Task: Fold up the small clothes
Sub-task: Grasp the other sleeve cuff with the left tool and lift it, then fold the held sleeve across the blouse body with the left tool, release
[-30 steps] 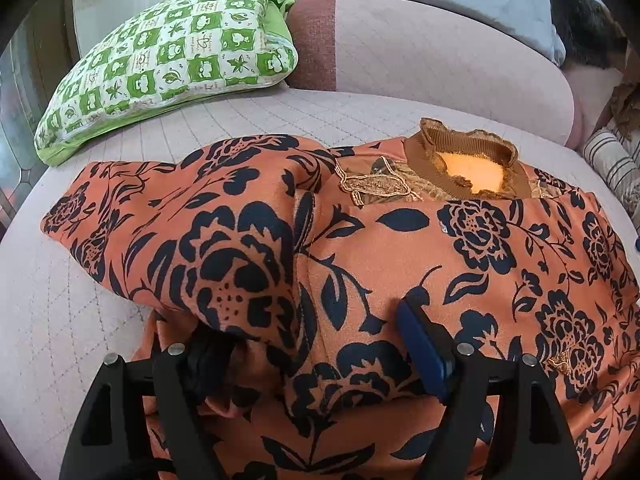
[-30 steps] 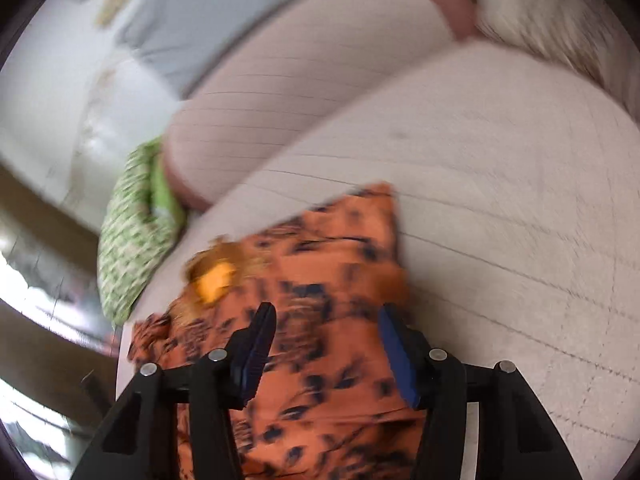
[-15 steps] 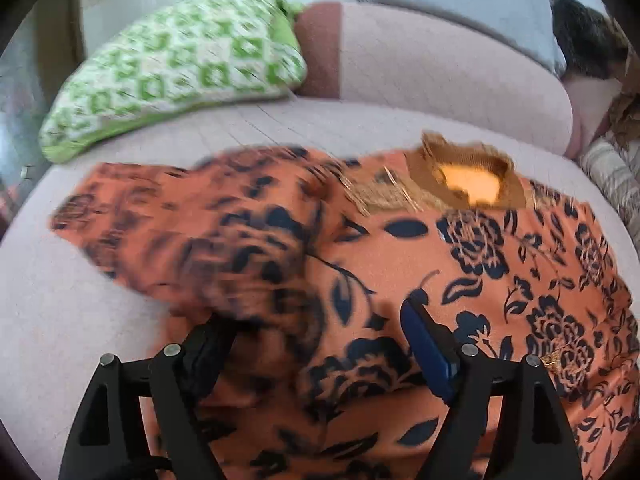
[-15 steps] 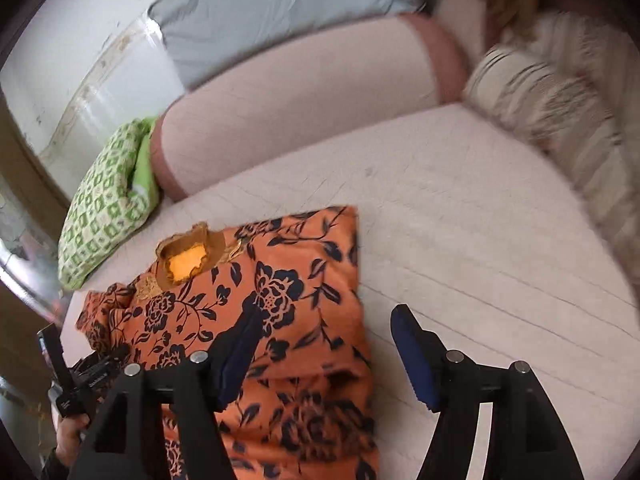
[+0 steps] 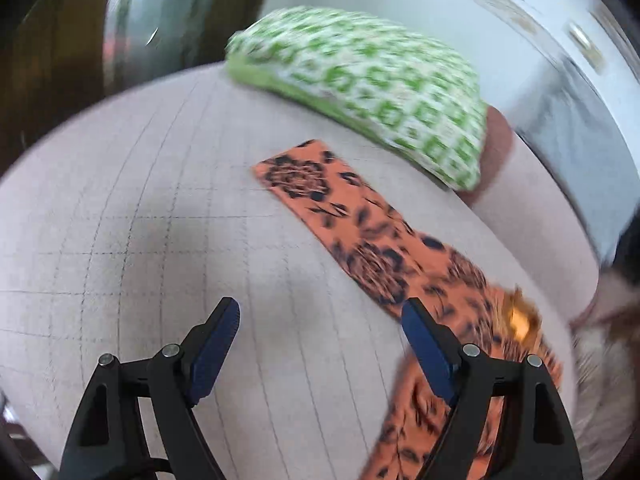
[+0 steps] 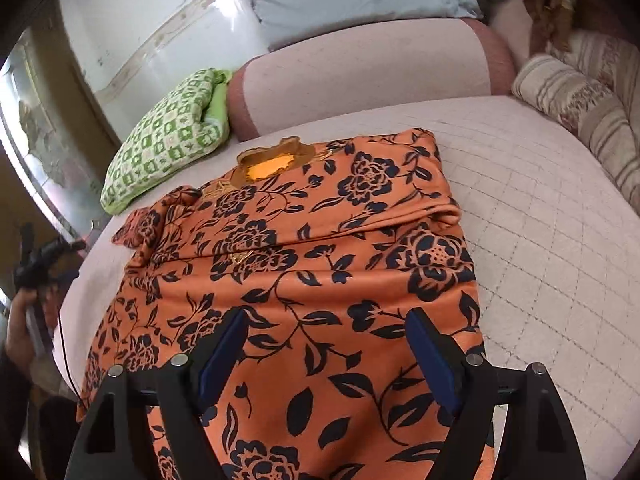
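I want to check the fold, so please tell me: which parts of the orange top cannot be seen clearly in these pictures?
- Left wrist view: collar smeared by motion blur.
- Right wrist view: hem of the top cut off by the bottom edge, behind the right tongs.
- Both views: underside hidden against the bed.

I get soft, even daylight in both views, heavy motion blur smearing the green pillow [image 5: 372, 88] on the left wrist, a sharp right wrist picture, strong fisheye bending and black corners, pale glare on the wall [image 6: 152, 12], and faint shadows on the bedspread [image 5: 152, 240].
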The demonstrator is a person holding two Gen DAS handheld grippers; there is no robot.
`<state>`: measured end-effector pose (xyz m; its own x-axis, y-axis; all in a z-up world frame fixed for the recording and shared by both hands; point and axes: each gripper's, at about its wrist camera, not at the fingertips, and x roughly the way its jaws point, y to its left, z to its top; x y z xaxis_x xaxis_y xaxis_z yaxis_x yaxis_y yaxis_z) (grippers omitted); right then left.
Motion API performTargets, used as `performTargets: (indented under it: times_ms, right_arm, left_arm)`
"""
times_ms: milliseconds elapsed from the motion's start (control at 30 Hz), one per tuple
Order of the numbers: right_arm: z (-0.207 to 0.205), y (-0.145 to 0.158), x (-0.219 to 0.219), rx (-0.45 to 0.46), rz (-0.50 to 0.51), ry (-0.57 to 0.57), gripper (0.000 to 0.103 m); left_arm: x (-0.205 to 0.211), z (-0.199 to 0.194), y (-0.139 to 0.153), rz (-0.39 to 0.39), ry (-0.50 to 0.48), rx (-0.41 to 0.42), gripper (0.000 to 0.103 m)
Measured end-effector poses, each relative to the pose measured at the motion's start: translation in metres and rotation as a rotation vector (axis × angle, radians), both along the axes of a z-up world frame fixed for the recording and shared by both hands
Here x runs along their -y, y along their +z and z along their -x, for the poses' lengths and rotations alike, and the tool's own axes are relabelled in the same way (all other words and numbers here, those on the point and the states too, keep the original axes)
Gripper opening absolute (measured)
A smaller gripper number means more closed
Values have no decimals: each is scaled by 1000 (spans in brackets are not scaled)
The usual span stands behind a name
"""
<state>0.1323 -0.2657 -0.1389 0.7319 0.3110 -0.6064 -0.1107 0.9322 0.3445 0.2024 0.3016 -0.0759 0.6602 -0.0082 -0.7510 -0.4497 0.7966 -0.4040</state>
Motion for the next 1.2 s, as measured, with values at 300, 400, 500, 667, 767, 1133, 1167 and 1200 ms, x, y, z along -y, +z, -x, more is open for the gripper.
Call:
performTargets:
  times_ms: [300,400,500,667,767,1133,1167,1200]
  right_arm:
    - [-5,2,6,22,-32,-16,83]
    - [-6,5,4,47,-12,-21,83]
    - [-7,7,3,67,-7,-17,83]
    - [-11,5,0,67,-4,-1,83]
    - [-11,1,2,55,-11,-2,83]
    - [-5,1,11,55,-91,-9,83]
    - [-4,1,14,55,-104,-11,83]
    - [-2,2,16,57,-114,-14,83]
  left_arm:
    - [-43,-94,-23,44,35,-46,83]
    - [-54,-113,-33,32,73,-68,83]
    - [-59,-124,-47,23,87,-96,83]
    - [-64,-134,-51,-56,124,-133,20]
    - [-71,-139,-54,-62,124,-147,8]
    - [53,-75,143,-363,-41,298,3]
    - [83,-65,168,-374,-100,368,3]
    - [107,-57,186,-376,-151,418,3]
